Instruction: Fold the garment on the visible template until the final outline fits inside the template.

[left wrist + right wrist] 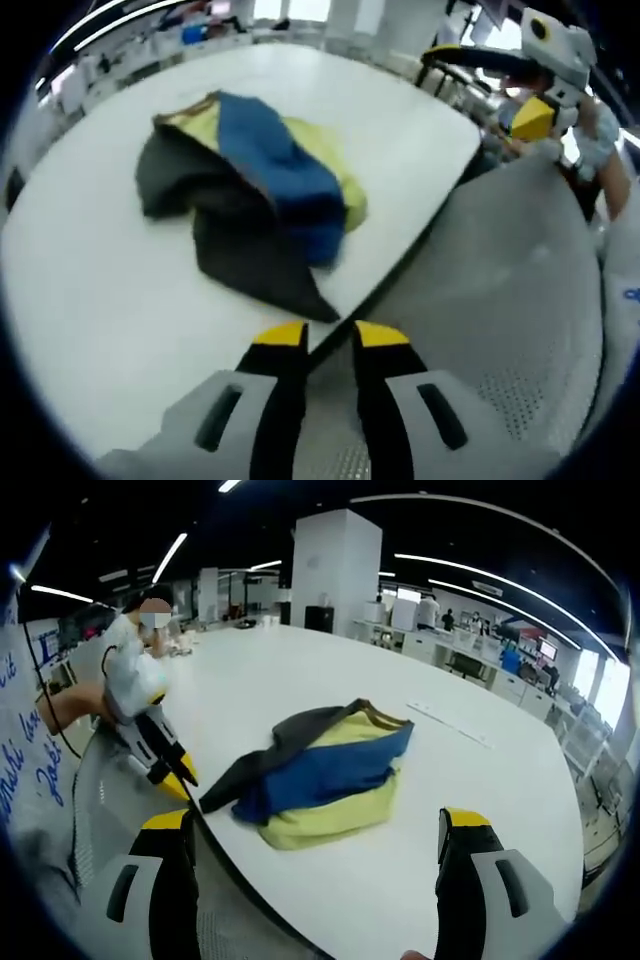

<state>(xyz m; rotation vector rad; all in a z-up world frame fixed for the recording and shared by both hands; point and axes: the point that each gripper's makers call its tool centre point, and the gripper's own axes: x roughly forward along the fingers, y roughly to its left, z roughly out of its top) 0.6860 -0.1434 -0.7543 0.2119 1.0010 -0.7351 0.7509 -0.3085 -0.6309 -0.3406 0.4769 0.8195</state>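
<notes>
**Grippers poised at the table edge, garment still bunched**

Left gripper [328, 335] hangs just off the near edge of the table [100, 300], its yellow-tipped jaws a narrow gap apart and holding nothing. In the right gripper view we see it from the side, its tip close to the garment's dark corner, though we cannot tell whether it touches. We judge it sits there because that corner, trailing toward the edge, is the easiest piece to catch.

Our right gripper [315, 825] has its jaws spread wide, empty, and points across the table at the garment [330, 775] from the same edge. That wide stance suits a grab at a thick bundle.

The garment lies in a crumpled heap of blue, yellow and dark grey, near the table's near edge and well clear of the far side. We cannot make out a template outline on the white top. Folding looks barely begun to us: the heap would first need pulling flat.

A person [135, 680] stands behind the left gripper.
</notes>
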